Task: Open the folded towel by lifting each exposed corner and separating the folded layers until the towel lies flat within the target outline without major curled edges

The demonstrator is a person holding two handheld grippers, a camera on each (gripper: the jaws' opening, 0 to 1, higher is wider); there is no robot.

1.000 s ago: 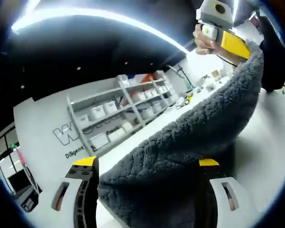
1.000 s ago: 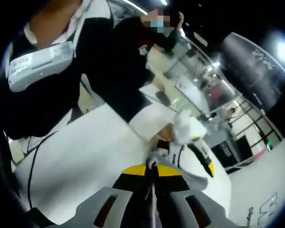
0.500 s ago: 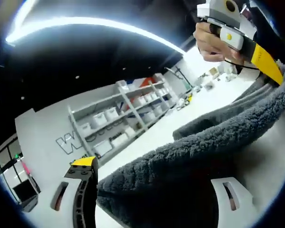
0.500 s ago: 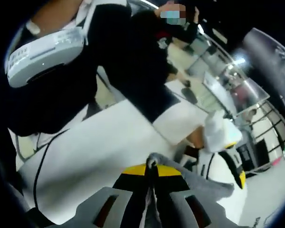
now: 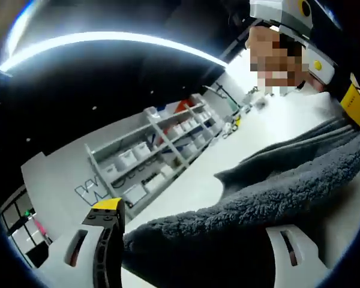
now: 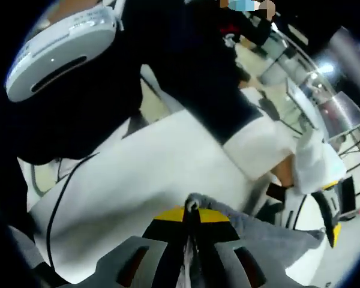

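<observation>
Two corners of the grey towel [image 5: 270, 198] are in my grippers, one each, and the cloth hangs stretched between them above the white table [image 6: 144, 180]; I judge I hold it this way so the folded layers fall apart under their own weight and the span is taut enough to lay down flat. My left gripper [image 5: 198, 255] has the thick pile bunched between its jaws, which stand apart around the cloth with the near edge draped over them, so it is holding the towel rather than empty; from there the towel runs up and away to the right, where the other gripper's yellow tip [image 5: 355, 107] meets it. In the right gripper view my right gripper [image 6: 191, 223] is pinched narrow, its yellow-tipped jaws nearly together on a thin edge of the towel [image 6: 258, 231], which trails off to the right toward the left gripper [image 6: 315, 198]; a thin dark line [image 6: 63, 198] on the table looks like part of the target outline, and the towel is not yet down inside it. Behind, in the left gripper view, a shelf rack [image 5: 162, 153] holds white bins against a wall; large outlined letters [image 5: 93, 191] sit beside it, but I cannot read them.
</observation>
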